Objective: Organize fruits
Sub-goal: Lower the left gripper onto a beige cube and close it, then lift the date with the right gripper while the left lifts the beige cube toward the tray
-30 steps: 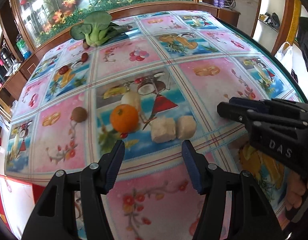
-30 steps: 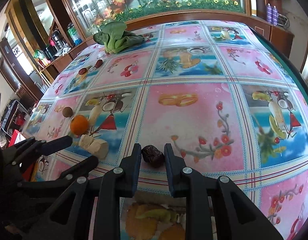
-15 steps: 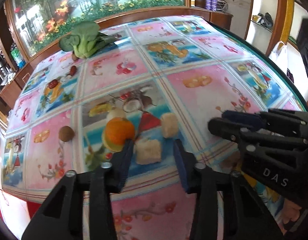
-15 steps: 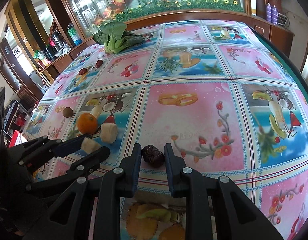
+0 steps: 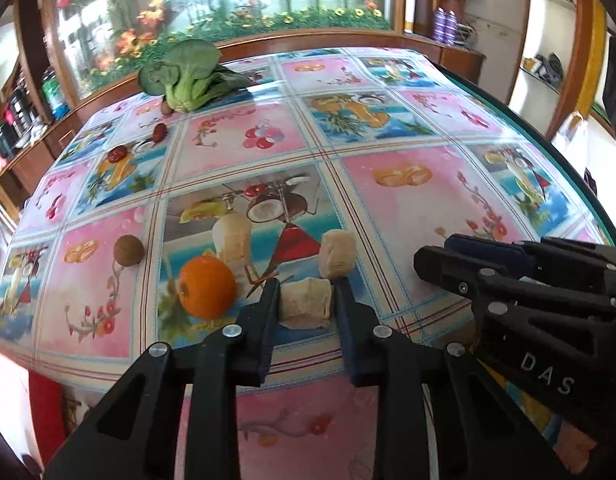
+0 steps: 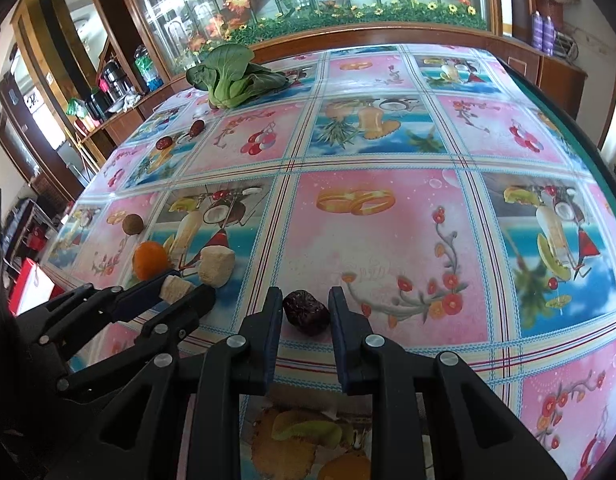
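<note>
Left claw (image 5: 306,300) is closing in, its jaws either side of a pale beige chunk (image 5: 306,305) that sits on the tabletop (image 5: 407,208), pads right against its flanks. Just past the claw's right finger stands a second beige chunk (image 5: 338,253), close to the first. To the left of the claw, an orange (image 5: 206,287) rests near the gripped piece, and farther left a small brown round fruit (image 5: 128,251) lies apart.

Over to the right claw (image 6: 304,312): narrow gap, jaws flanking a dark red date (image 6: 306,312) on the tabletop; whether the pads actually press it, I cannot tell.

Farther out, two more red dates (image 5: 118,155) lie near the far left edge, and a green bok choy (image 5: 190,76) sits at the far end of the fruit-patterned cloth.
</note>
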{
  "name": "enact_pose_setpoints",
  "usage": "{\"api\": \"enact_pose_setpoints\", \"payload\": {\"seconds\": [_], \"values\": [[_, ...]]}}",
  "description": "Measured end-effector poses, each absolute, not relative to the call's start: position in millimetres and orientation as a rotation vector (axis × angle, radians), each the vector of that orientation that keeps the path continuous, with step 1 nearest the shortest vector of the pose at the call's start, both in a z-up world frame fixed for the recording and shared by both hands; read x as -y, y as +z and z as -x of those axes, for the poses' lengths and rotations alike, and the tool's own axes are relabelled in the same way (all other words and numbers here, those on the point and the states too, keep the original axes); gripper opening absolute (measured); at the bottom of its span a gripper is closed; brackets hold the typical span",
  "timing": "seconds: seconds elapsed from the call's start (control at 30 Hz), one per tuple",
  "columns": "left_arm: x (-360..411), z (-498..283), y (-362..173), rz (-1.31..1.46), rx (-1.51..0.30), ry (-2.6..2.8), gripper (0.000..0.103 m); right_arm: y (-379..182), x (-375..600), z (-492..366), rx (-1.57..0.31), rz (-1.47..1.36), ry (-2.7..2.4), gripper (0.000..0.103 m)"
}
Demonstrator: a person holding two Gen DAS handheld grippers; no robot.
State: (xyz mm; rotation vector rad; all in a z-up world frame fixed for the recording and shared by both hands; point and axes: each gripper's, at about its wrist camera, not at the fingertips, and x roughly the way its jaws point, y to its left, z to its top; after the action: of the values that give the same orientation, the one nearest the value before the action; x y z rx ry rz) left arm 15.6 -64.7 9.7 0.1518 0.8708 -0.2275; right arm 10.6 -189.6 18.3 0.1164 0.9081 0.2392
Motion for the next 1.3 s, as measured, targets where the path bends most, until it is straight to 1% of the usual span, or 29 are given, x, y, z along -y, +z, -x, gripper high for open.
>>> {"api": "enact_pose_setpoints", "payload": {"seconds": [0.23, 0.73, 1.0, 1.3], "values": [[52, -17, 10, -0.086, -0.877, -0.202, 0.029, 17, 185, -13, -0.886, -0.082, 0.244, 0.023], [47, -17, 10, -0.056, -0.875, -0.206, 0.029, 16, 181, -15, -0.872, -0.071, 0.25, 0.023], [47, -17, 10, -0.061, -0.875, -0.202, 0.029, 17, 184, -15, -0.883, -0.117, 0.25, 0.022], [56, -16, 8, -0.132, -0.867, -0.135, 0.029, 17, 194, -13, -0.922, -0.217, 0.261, 0.022]]}}
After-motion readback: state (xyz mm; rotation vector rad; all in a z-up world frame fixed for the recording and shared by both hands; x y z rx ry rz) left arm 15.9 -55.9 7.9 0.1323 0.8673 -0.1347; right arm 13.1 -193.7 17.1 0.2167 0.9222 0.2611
